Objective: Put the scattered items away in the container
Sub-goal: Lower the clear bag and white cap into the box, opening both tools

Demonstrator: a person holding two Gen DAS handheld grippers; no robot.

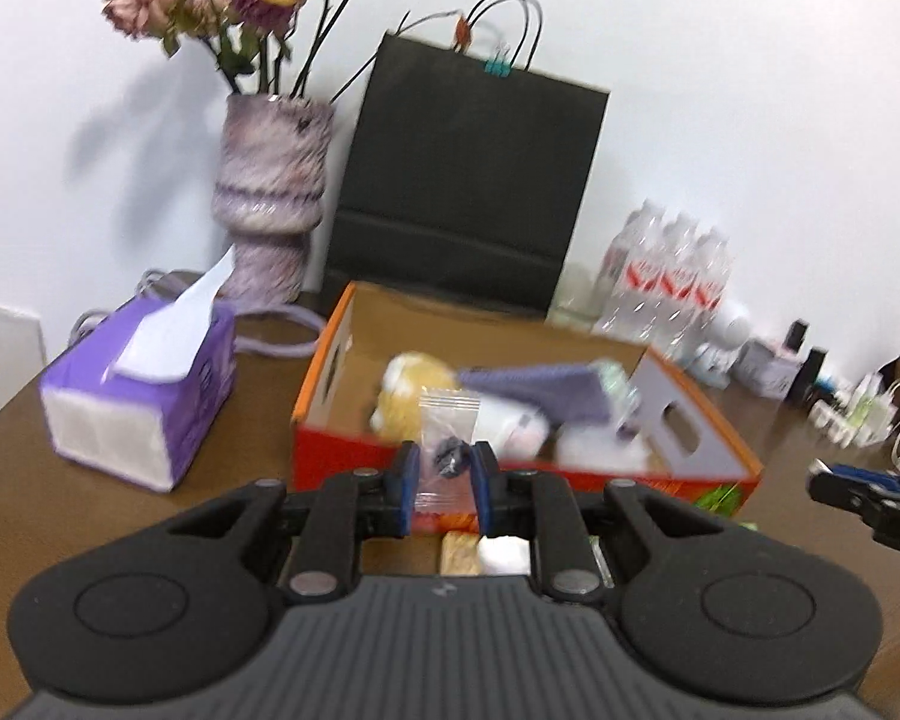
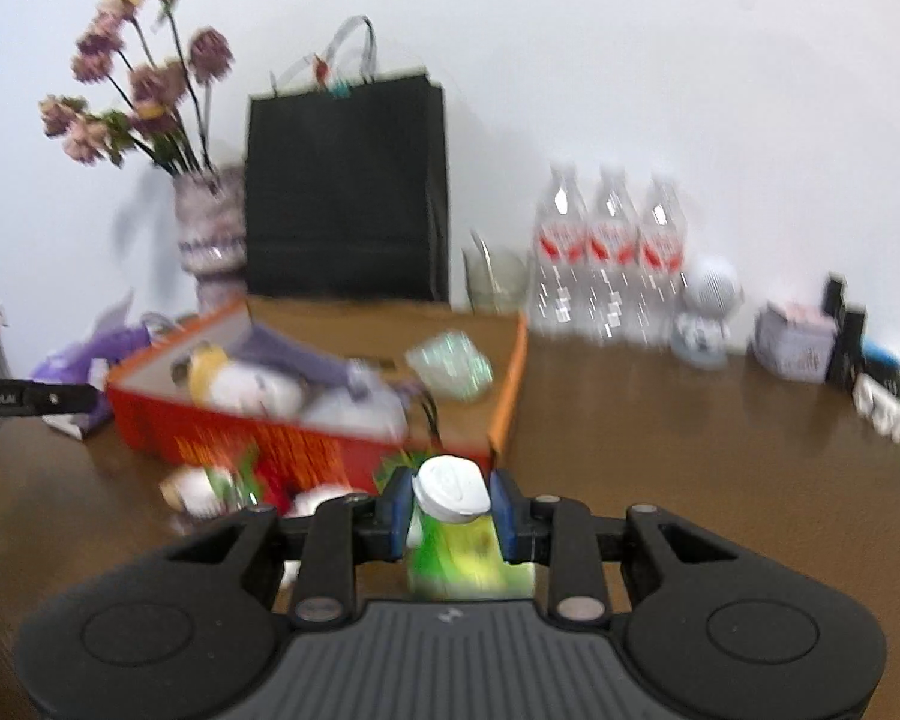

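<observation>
Brown table (image 1: 252, 420) against a white wall: our left gripper (image 1: 444, 483) is clamped on a limp, slippery zip bag (image 1: 447, 438) before the orange box (image 1: 354, 456); our right gripper (image 2: 450, 513) pinches a light, crushable green pouch (image 2: 459, 558) below its white cap (image 2: 450, 489)

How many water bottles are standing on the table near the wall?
3 water bottles show, upright in one row against the wall, right of the black paper bag and left of the small white figurine. More may be hidden behind them.
</observation>
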